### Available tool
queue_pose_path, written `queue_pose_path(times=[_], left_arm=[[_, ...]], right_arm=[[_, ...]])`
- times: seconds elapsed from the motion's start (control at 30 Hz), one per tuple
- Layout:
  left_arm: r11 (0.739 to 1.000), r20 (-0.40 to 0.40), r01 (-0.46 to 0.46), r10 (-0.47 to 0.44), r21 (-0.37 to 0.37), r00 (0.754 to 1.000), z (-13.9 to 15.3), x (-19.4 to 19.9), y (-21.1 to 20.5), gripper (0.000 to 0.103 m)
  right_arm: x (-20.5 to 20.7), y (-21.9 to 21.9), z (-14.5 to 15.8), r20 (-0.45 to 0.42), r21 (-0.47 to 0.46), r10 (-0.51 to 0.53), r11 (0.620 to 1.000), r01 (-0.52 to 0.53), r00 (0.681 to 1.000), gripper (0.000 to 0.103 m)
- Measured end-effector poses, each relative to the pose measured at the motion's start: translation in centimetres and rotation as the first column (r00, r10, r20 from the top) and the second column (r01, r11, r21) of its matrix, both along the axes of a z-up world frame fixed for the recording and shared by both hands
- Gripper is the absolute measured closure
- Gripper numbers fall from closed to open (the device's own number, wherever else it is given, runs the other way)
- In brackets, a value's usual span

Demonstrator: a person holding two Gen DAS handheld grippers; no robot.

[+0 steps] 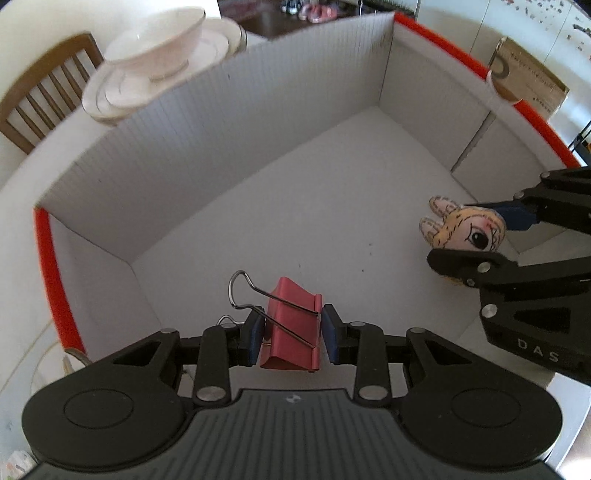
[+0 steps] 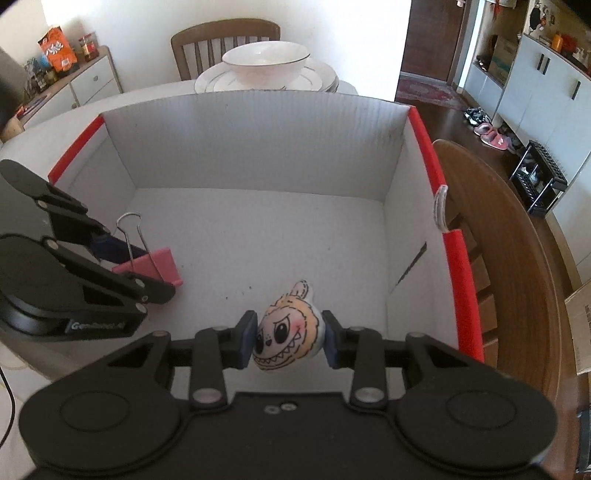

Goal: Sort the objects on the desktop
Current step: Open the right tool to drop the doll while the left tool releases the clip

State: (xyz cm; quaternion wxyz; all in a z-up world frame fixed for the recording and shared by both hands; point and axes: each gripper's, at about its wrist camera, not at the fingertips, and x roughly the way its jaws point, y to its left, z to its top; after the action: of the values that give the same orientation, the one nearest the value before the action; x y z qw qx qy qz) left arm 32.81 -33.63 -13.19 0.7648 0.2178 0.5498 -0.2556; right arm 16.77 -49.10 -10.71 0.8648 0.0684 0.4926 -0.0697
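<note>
Left wrist: binder clip (image 1: 291, 325) between tool (image 1: 292, 338) pads.

white table (image 2: 351, 88) w/ a stack of plates (image 2: 321, 79) and a white bowl (image 2: 266, 61) on top. wooden slat-back chair (image 2: 225, 40) behind it, against a plain white wall (image 2: 147, 22). second wooden chair (image 2: 517, 266) at right. low white cabinet (image 2: 92, 81) at left w/ snack bags on top. dark wood floor (image 2: 450, 122) at right, shoes (image 2: 487, 129) by white cupboards (image 2: 535, 88). bright daylight.
</note>
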Motion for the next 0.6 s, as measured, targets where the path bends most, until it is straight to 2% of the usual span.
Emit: queue_pose_path(times=[0.2, 0.27, 0.43, 0.5, 0.6], left_arm=[[1.000, -0.034, -0.016, 0.015, -0.004, 0.999, -0.4, 0.1, 0.4, 0.071], [1.000, -0.035, -0.023, 0.022, -0.008, 0.999, -0.4, 0.0, 0.5, 0.071], [0.999, 0.011, -0.040, 0.040, -0.034, 0.999, 0.4, -0.3, 1.2, 0.070], [0.998, 0.033, -0.049, 0.050, -0.035, 0.998, 0.8, -0.6, 1.5, 0.068], [0.996, 0.059, -0.044, 0.048, -0.075, 0.997, 1.8, -0.9, 1.6, 0.066]], right_arm=[[0.2, -0.1, -0.1, -0.013, -0.003, 0.004, 1.000, -0.004, 1.000, 0.065], [0.2, 0.0, 0.0, -0.011, -0.007, 0.006, 1.000, -0.006, 1.000, 0.061], [-0.6, 0.1, 0.5, 0.008, 0.016, 0.021, 1.000, -0.021, 1.000, 0.052], [-0.9, 0.2, 0.9, 0.016, 0.020, 0.015, 1.000, -0.015, 1.000, 0.052], [-1.5, 0.2, 1.6, 0.037, 0.026, 0.005, 1.000, -0.006, 0.999, 0.048]])
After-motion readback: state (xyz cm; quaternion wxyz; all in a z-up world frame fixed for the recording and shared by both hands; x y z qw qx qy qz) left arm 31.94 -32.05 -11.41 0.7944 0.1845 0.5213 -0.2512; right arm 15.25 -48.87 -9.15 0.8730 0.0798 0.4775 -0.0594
